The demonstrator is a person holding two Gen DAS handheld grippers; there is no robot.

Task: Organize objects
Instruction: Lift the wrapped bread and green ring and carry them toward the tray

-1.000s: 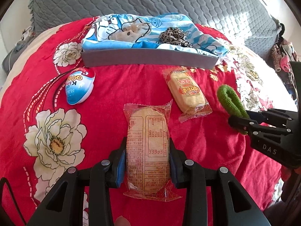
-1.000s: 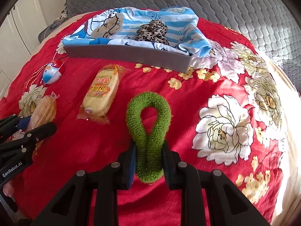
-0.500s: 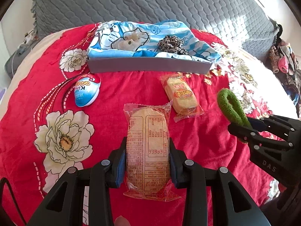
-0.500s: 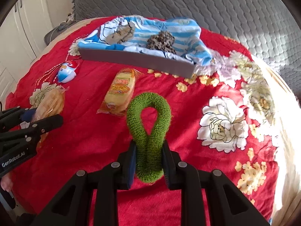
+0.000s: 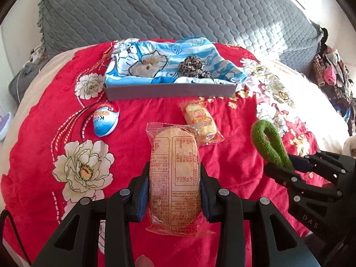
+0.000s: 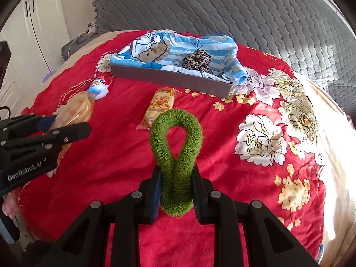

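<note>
My left gripper [image 5: 174, 187] is shut on a wrapped bread snack [image 5: 174, 173], held lengthwise above the red bedspread. My right gripper [image 6: 175, 191] is shut on a green fuzzy hair loop [image 6: 176, 146], also lifted off the bed. In the left wrist view the green loop [image 5: 267, 142] and right gripper [image 5: 289, 169] show at the right; in the right wrist view the bread snack [image 6: 75, 111] shows at the left. A grey tray [image 5: 169, 91] at the back holds a blue cartoon cloth [image 5: 155, 62] and a leopard scrunchie [image 5: 192, 65].
A yellow wrapped cake [image 5: 201, 120] and a blue-white egg-shaped toy [image 5: 104, 120] lie on the red floral bedspread [image 5: 66, 155] before the tray. A grey quilted headboard [image 5: 178, 9] stands behind. Clothes pile [image 5: 333, 71] at the far right; white cupboards [image 6: 29, 33] left.
Both grippers have risen and drawn back from the tray with their loads; the bed, tray and lying items look smaller and farther. Neither grip has changed.
</note>
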